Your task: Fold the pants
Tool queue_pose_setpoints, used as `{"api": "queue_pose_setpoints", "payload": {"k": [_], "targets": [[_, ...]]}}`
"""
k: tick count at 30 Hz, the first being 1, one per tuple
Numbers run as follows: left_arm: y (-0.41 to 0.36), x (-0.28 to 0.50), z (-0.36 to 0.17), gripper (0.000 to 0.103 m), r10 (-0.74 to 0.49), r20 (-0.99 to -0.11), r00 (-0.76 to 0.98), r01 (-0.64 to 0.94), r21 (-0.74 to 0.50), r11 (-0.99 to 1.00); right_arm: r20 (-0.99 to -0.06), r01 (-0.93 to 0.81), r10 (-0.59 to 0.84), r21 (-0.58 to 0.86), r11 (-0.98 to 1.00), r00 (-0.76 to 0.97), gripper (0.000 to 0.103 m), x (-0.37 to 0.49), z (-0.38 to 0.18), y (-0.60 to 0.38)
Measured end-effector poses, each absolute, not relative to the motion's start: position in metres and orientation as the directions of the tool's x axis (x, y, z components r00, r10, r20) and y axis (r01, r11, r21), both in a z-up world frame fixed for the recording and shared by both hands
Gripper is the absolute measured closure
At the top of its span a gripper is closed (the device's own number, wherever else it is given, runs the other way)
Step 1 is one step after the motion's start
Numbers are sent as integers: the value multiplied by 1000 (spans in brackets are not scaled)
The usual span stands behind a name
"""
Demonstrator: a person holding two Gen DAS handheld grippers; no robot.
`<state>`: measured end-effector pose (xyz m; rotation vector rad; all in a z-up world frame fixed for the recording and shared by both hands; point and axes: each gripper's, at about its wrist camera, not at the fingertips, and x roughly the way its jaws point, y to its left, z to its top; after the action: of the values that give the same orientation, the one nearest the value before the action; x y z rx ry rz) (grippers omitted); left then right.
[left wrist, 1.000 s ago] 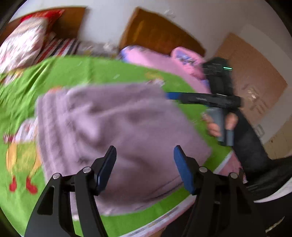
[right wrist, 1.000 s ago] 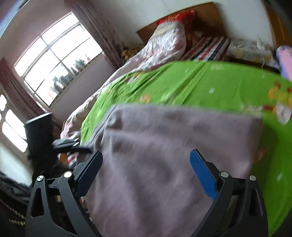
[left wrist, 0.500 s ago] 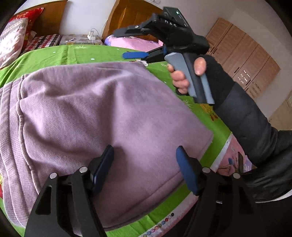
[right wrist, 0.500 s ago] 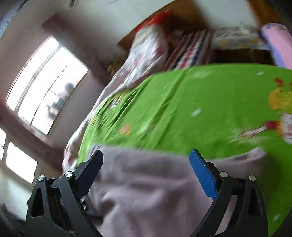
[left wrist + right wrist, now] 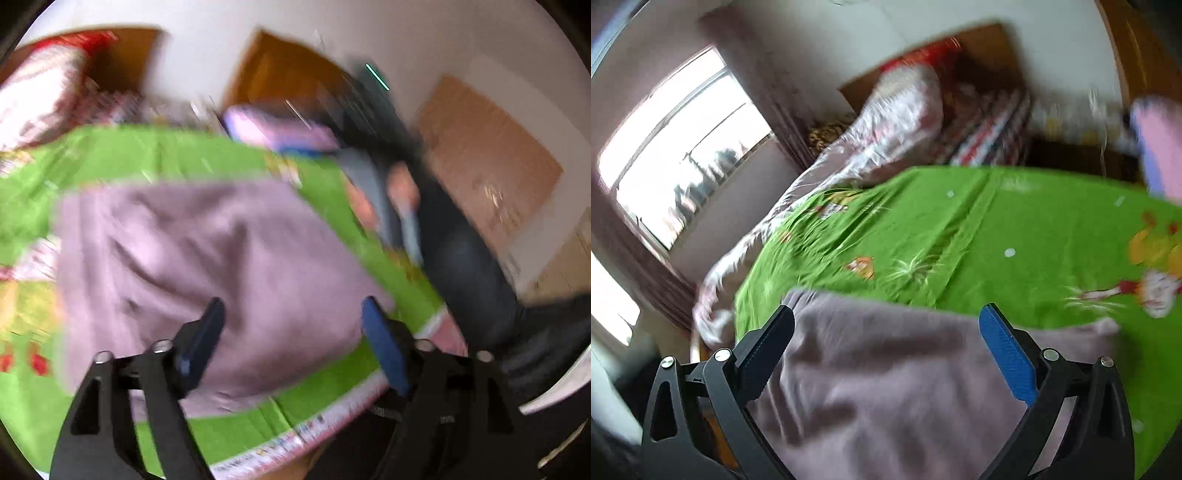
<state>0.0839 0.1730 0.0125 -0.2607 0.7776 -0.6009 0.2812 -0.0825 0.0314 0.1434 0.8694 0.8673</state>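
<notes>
The mauve knitted pants (image 5: 207, 266) lie folded in a broad block on the green bedsheet (image 5: 155, 155). My left gripper (image 5: 291, 332) is open and empty, held above the near edge of the pants. My right gripper (image 5: 886, 347) is open and empty over the near part of the pants (image 5: 894, 387). In the left wrist view, blurred, the right gripper's blue finger (image 5: 306, 149) and grey handle with the hand on it (image 5: 384, 206) show past the far right corner of the pants.
The green sheet (image 5: 1015, 229) with cartoon prints covers the bed. A white and red quilt (image 5: 849, 147) lies along the window side. A pink pillow (image 5: 273, 129) and wooden headboard (image 5: 291, 74) stand at the back. The bed's front edge (image 5: 295, 435) is close below my left gripper.
My left gripper has pulled back and up from the pants; the view is blurred by motion. My right gripper has dropped away from the high position seen earlier. Both stay open.
</notes>
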Motion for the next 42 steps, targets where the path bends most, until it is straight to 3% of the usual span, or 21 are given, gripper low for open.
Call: {"api": "queue_pose_setpoints", "payload": {"k": [2,5,7,9,13,16,20,23,26,42], "targets": [[194,99,18,14,-530,-572,626,326,-426,844,-622,-648,678,338,683,391,6,239,38,-97],[195,125,3,14,-474,-636,609,275,-391,878,-674,-667,614,238,706,410,6,186,20,-107],[183,136,-20,14,-412,-712,569,264,-317,911,-735,-653,500,102,750,459,6,157,-4,-111],[182,136,-31,14,-394,-716,576,271,-288,919,-798,-646,394,8,763,456,6,133,-34,-115],[188,134,-37,14,-423,-691,586,253,-340,906,-736,-602,482,129,788,474,6,125,-51,-132],[187,134,-38,14,-399,-702,589,239,-320,917,-739,-606,428,35,795,519,6,119,-38,-118],[177,130,-39,14,-345,-714,610,227,-259,939,-693,-660,482,12,751,536,6,107,-20,-109],[176,130,-39,14,-328,-717,615,220,-244,945,-747,-674,444,-7,739,495,6,110,-41,-98],[177,129,-39,14,-328,-717,615,222,-242,944,-732,-654,479,60,754,485,5,113,-49,-110],[183,123,-42,14,-358,-685,635,240,-266,934,-715,-638,488,77,767,500,5,107,-55,-120]]}}
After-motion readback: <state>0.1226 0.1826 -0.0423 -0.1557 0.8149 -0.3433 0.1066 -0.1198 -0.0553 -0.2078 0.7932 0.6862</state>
